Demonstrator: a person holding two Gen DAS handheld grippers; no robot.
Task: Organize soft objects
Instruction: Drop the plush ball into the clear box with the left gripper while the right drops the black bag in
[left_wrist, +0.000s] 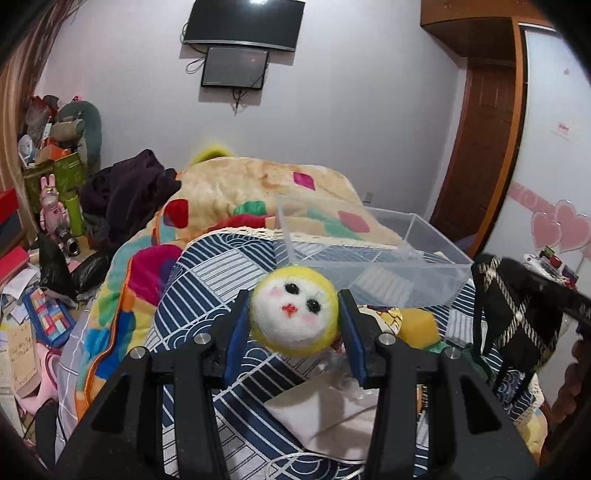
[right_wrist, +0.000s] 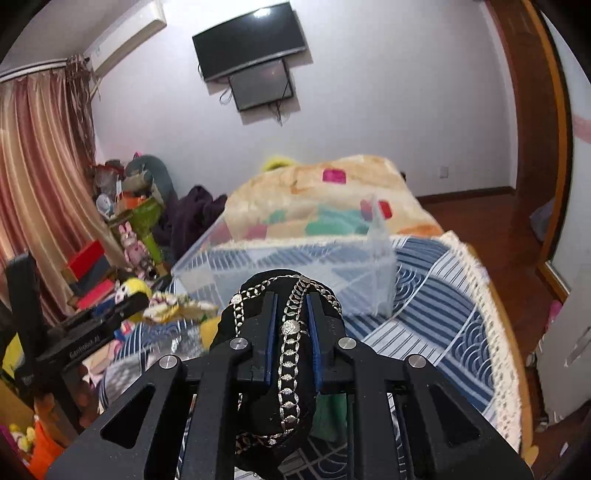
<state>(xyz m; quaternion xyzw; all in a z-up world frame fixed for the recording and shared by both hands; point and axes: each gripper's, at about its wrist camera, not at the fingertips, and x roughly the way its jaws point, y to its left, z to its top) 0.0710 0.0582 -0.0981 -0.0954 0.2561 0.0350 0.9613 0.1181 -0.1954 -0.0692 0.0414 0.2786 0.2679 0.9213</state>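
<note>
My left gripper (left_wrist: 294, 317) is shut on a round yellow-and-white felt doll head (left_wrist: 293, 314) with a painted face, held above the blue patterned cloth (left_wrist: 221, 273) on the bed. A clear plastic box (left_wrist: 373, 258) lies just beyond it. My right gripper (right_wrist: 291, 314) is shut on a black fabric piece with silver chain trim (right_wrist: 291, 332), in front of the clear box (right_wrist: 295, 266). The black fabric also hangs at the right of the left wrist view (left_wrist: 513, 314). A yellow sponge (left_wrist: 417, 325) and a printed cloth (left_wrist: 384, 317) lie on the bed by the box.
A colourful blanket (left_wrist: 258, 192) is heaped behind the box. A white folded cloth (left_wrist: 321, 410) lies near me. Clutter and boxes (left_wrist: 48, 206) fill the floor at left. A wooden door (left_wrist: 480, 147) stands at right. Two screens (left_wrist: 240, 44) hang on the wall.
</note>
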